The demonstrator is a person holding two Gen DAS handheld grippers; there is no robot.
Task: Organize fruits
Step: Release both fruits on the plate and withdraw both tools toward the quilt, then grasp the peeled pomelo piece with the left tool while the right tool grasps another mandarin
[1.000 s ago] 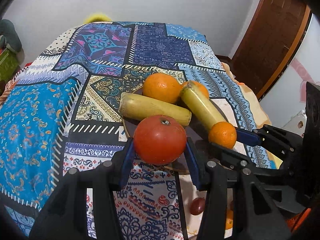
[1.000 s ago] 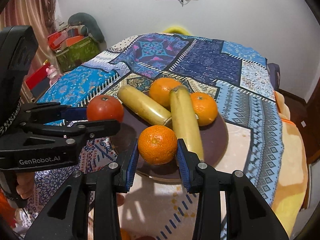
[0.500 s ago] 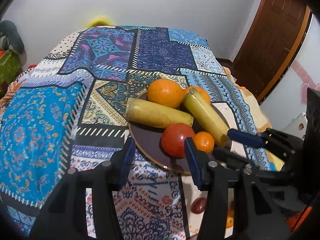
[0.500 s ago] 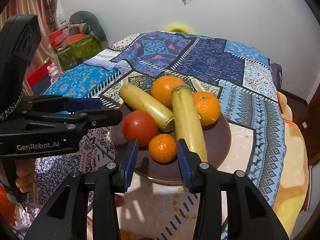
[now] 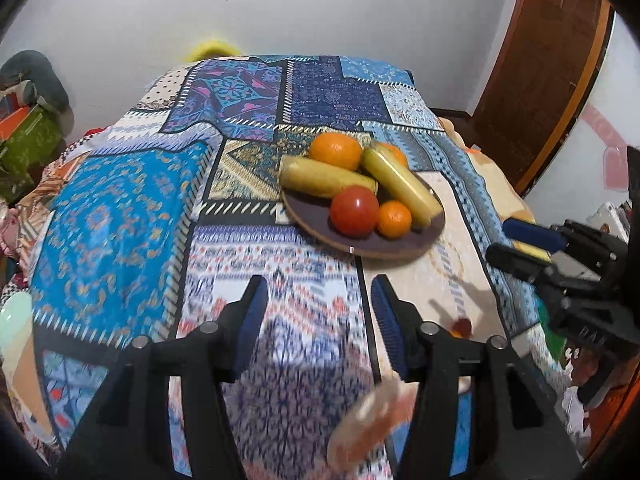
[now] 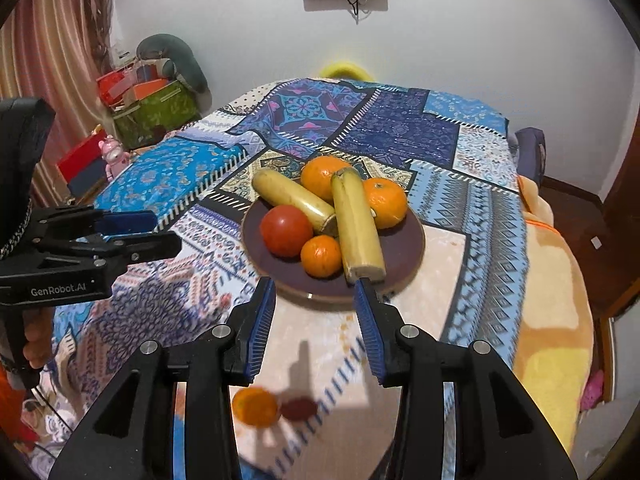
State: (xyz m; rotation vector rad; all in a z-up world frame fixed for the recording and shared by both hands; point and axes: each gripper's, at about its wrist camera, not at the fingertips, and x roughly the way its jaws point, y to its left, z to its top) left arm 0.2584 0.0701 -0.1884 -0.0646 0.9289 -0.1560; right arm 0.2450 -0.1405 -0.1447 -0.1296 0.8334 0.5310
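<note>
Both grippers spread, holding nothing. Loose orange [image 6: 255, 406] lies below right gripper [image 6: 315, 322], nearer it; maybe a plum [image 6: 299, 408] beside.

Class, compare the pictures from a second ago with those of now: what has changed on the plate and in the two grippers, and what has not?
Both grippers let go. The left gripper released the round red tomato and the right gripper the small orange mandarin onto the dark brown round plate; both have drawn back, open and empty. The two yellow bananas and two larger oranges stayed put.
</note>
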